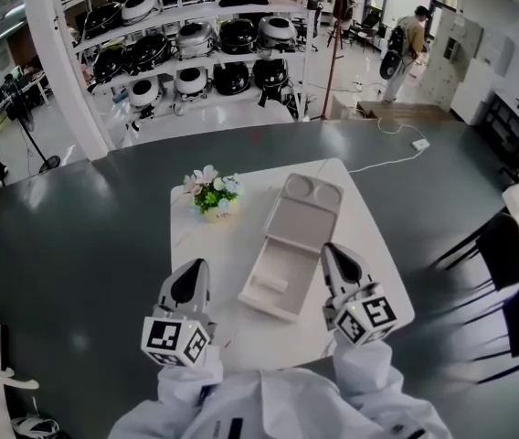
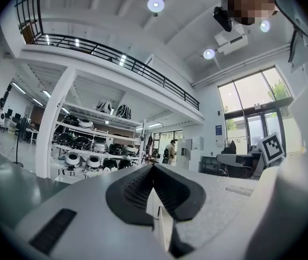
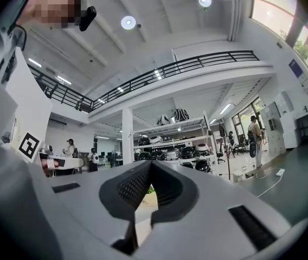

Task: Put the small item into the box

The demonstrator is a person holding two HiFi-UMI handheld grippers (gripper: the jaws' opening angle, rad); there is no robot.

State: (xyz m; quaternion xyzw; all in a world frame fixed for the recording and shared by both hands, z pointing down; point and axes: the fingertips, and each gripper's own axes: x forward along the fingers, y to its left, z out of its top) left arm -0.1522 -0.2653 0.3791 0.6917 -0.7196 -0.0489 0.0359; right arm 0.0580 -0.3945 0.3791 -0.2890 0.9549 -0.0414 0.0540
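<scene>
My left gripper (image 1: pixel 196 265) and right gripper (image 1: pixel 331 248) are both held level over the near edge of the white table (image 1: pixel 206 245). Each has its jaws pressed together at the tips. In the left gripper view the dark pads meet in a point, gripping nothing (image 2: pixel 153 167). The right gripper view shows the same (image 3: pixel 150 164).

Between the two grippers a pale box (image 1: pixel 287 231) lies open and flat on the table, running away from me. Its far half has two round hollows (image 1: pixel 301 189) side by side. Its near half is a shallow tray, and a small pale block (image 1: pixel 273 284) lies in it near the front edge. I cannot tell whether that block is loose or part of the box.

A small pot of flowers (image 1: pixel 210 194) stands on the table to the left of the box, apart from it. A bit of it shows past my right gripper's closed tips.
</scene>
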